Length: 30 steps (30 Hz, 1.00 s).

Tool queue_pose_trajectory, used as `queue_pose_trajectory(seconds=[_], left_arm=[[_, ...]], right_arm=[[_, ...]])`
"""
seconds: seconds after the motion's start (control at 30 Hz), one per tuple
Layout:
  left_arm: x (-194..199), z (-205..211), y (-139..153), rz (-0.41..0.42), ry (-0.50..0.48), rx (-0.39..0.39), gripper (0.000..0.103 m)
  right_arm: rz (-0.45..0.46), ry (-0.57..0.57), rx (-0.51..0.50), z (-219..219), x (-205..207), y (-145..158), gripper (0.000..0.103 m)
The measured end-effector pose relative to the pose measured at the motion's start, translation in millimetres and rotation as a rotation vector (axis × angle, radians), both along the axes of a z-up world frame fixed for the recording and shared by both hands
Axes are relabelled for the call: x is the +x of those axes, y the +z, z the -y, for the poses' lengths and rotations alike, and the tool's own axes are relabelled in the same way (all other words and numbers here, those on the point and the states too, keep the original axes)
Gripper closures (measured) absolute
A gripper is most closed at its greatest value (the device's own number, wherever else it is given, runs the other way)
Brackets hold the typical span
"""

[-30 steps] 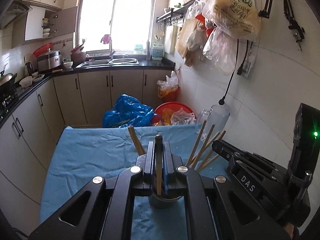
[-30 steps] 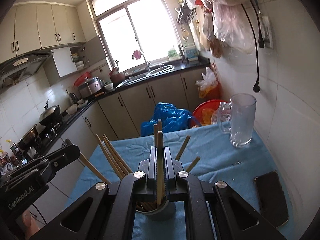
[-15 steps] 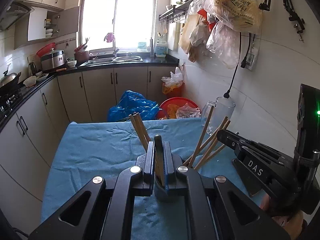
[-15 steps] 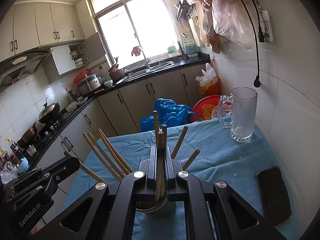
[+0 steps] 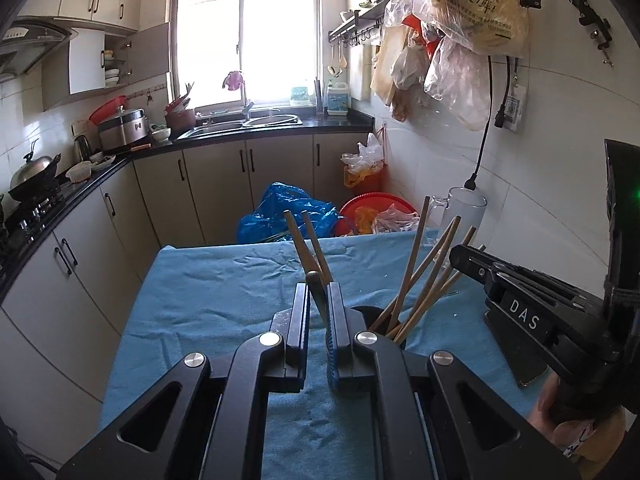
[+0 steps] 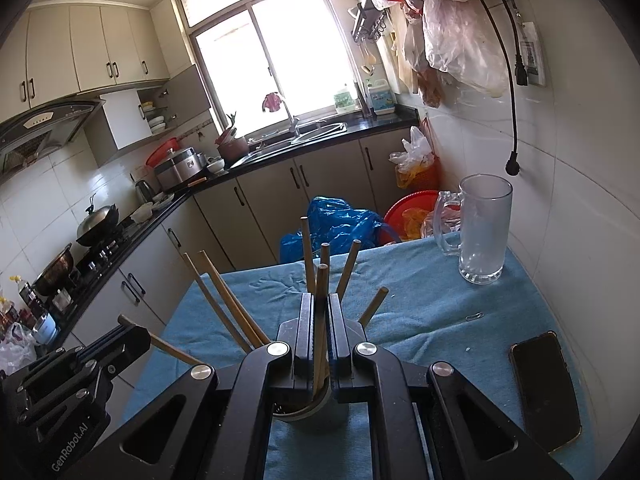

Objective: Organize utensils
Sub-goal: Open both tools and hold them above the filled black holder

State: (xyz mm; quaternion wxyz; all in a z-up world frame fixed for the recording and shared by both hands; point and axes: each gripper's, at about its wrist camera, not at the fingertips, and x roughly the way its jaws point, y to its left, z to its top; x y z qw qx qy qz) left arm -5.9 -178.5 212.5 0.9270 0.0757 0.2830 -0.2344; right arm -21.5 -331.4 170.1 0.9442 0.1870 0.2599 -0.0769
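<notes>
A round holder (image 6: 316,410) stands on the blue cloth (image 6: 420,300), with several wooden chopsticks (image 6: 224,300) leaning out of it. In the left wrist view the holder (image 5: 380,316) sits just right of my left gripper (image 5: 319,304). That gripper's jaws stand slightly apart around a wooden chopstick (image 5: 314,280); whether they grip it is unclear. My right gripper (image 6: 320,312) is shut on one chopstick (image 6: 320,320) whose lower end goes into the holder. The right gripper also shows in the left wrist view (image 5: 520,292), and the left gripper shows in the right wrist view (image 6: 68,376).
A glass mug (image 6: 482,232) stands at the cloth's far right corner. A black phone (image 6: 546,388) and a paper clip (image 6: 474,316) lie on the right side. A tiled wall (image 6: 580,200) runs along the right. Blue bag (image 5: 288,212) and red basin (image 5: 376,208) sit beyond the table.
Both grippers have risen and pulled back, so the holder and its chopsticks show more fully. The left gripper's jaws have parted a little.
</notes>
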Motion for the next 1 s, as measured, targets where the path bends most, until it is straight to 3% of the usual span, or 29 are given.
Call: queue_pose_trajectory(seconds=[1.0], left_arm=[[-12, 4, -3, 0.058, -0.002, 0.030, 0.095]], right_arm=[[-0.013, 0.004, -0.009, 5, 6, 3, 0.097]])
